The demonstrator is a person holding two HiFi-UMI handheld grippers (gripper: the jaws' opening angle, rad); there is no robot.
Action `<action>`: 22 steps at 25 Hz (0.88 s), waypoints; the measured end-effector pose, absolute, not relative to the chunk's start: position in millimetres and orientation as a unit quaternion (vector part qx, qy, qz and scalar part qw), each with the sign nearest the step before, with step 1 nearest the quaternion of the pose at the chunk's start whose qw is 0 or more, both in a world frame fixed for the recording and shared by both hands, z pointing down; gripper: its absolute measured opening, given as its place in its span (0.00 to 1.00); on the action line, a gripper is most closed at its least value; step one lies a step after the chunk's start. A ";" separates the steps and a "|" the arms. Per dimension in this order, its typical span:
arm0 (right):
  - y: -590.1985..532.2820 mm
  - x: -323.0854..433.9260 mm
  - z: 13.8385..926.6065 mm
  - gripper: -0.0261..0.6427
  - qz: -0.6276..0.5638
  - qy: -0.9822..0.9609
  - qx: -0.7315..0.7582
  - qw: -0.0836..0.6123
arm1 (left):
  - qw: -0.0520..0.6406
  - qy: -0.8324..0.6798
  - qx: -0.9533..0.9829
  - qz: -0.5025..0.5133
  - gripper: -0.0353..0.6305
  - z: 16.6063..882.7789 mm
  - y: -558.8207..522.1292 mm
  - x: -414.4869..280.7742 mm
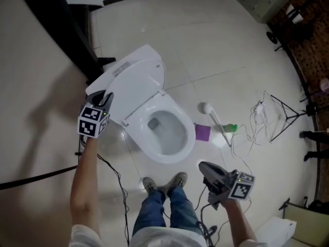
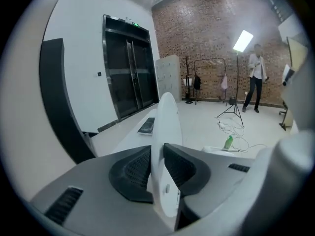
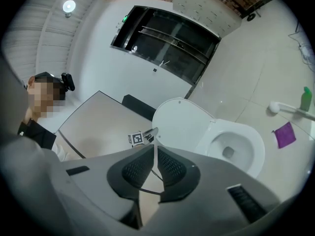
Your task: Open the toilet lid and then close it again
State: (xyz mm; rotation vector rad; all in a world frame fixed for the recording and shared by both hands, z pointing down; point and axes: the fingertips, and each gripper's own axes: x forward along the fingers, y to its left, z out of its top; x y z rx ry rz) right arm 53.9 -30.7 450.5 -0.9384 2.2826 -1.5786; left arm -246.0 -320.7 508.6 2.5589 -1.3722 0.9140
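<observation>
Plainly, the toilet (image 1: 134, 138) stands open, its lid (image 1: 134, 84) raised upright. Only the left gripper view shows the lid's edge clamped between the fingers (image 2: 130, 168) of the left gripper (image 1: 105, 98); the head view merely puts them at its side. The fingers (image 3: 135, 170) of the right gripper (image 1: 206, 168) are closed on nothing, with the bowl (image 3: 256, 154) well beyond their tips. A purple cloth (image 1: 202, 132) lies on the floor (image 1: 231, 50) farther right of them.
</observation>
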 end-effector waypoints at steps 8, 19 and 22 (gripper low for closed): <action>-38.5 64.3 423.7 0.06 -0.484 0.789 -0.356 0.132 | 0.053 -0.455 0.863 0.212 0.18 480.9 -303.3 -264.5; -57.5 71.6 351.7 0.06 -0.124 0.876 -0.463 -0.052 | 0.009 -0.396 0.912 0.105 0.18 341.3 -134.8 -213.1; -52.9 56.1 334.3 0.06 -0.081 0.887 -0.447 -0.079 | -0.016 -0.361 0.929 0.082 0.18 313.0 -92.8 -176.2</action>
